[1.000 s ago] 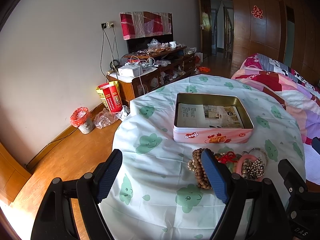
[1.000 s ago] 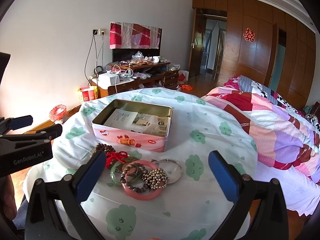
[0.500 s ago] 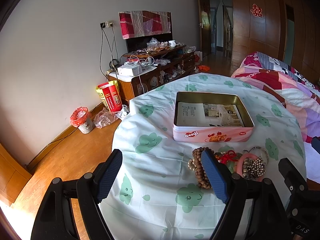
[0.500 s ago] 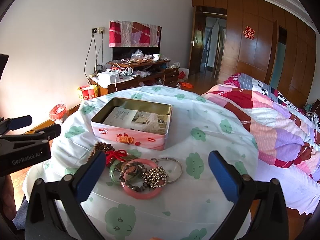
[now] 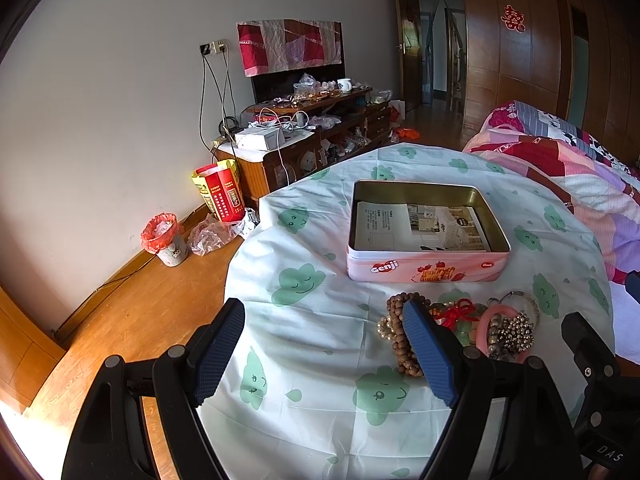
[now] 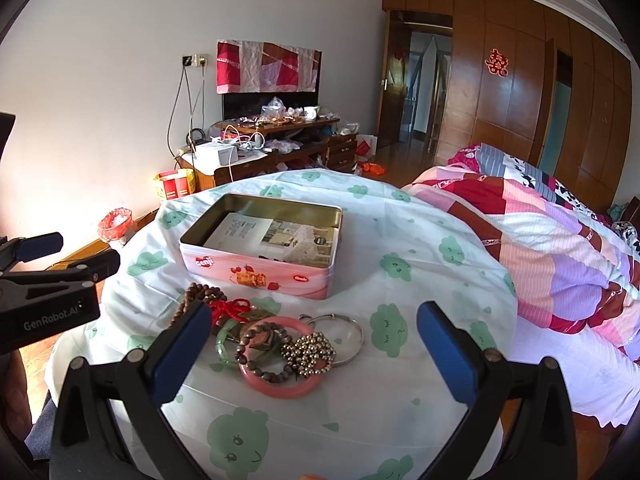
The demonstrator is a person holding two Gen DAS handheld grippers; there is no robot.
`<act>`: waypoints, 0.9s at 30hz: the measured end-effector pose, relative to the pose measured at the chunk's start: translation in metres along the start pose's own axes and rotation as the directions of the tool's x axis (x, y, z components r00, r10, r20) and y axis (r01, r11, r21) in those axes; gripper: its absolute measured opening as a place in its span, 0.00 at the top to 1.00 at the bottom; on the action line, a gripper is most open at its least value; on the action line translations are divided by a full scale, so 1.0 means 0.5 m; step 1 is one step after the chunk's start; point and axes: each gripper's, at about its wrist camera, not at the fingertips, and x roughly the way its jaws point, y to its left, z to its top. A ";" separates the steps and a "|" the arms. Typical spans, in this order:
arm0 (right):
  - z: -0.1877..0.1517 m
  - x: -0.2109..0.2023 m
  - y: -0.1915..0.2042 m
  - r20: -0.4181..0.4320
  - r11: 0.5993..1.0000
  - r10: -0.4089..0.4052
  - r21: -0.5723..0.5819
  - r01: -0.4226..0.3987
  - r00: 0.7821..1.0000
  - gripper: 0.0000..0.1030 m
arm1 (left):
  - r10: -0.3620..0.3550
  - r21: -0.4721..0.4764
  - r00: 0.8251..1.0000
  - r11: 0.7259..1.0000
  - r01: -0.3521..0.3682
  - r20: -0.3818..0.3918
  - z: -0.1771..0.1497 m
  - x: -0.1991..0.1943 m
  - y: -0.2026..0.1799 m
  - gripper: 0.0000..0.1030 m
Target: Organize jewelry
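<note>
Jewelry pile (image 6: 272, 340): heaped on the tabletop just in front of the tin; nothing sorted yet, judging by the heap.
Pink bangle (image 6: 280, 382): lying flat at the near edge of the pile, dark bead bracelet (image 6: 262, 350) draped across it.
Metal bead cluster (image 6: 310, 354): resting against the pink bangle and overlapping the thin silver bangle (image 6: 352, 334).
Green bangle (image 6: 224, 346): partly buried under the pile, red knotted cord (image 6: 230, 308) just behind it.
Wooden bead strand (image 5: 400, 332): at the left end of the pile, coiled, partly hidden in the left view by the near finger.
Tin (image 6: 260, 244): lid off, open side up, printed paper lining the floor; placed directly behind the pile, likely as the destination, so each transfer stays short.
Right claw (image 6: 316, 356): spread wide, empty, hovering over the near side of the pile with the bangles between the fingers; probably the better-placed claw for a first pick.
Left claw (image 5: 324, 356): spread wide, empty, held over bare cloth left of the pile; right finger (image 5: 428, 352) overlapping the wooden beads in view, contact not determinable.
Tabletop (image 6: 420, 292): round, covered by a white cloth with green cloud prints; loose cloth may drag with a snagged bead strand.
Surroundings: bed (image 6: 560, 248) to the right, cluttered cabinet (image 6: 272, 144) against the far wall; neither involved.
</note>
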 end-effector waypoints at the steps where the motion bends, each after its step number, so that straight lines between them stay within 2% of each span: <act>1: 0.001 0.000 0.001 0.000 1.000 0.001 0.000 -0.001 1.000 0.00 | 0.000 0.000 1.000 1.000 0.000 0.000 0.000 0.000 0.000 0.21; 20: 0.003 0.002 -0.001 -0.003 1.000 0.002 0.001 -0.002 1.000 0.00 | 0.000 0.021 1.000 1.000 0.000 -0.010 -0.008 0.011 -0.007 0.21; 27: -0.024 0.031 -0.030 -0.027 1.000 -0.021 0.014 0.021 0.999 0.00 | 0.014 0.032 0.999 0.999 -0.012 -0.044 -0.016 0.068 0.007 0.21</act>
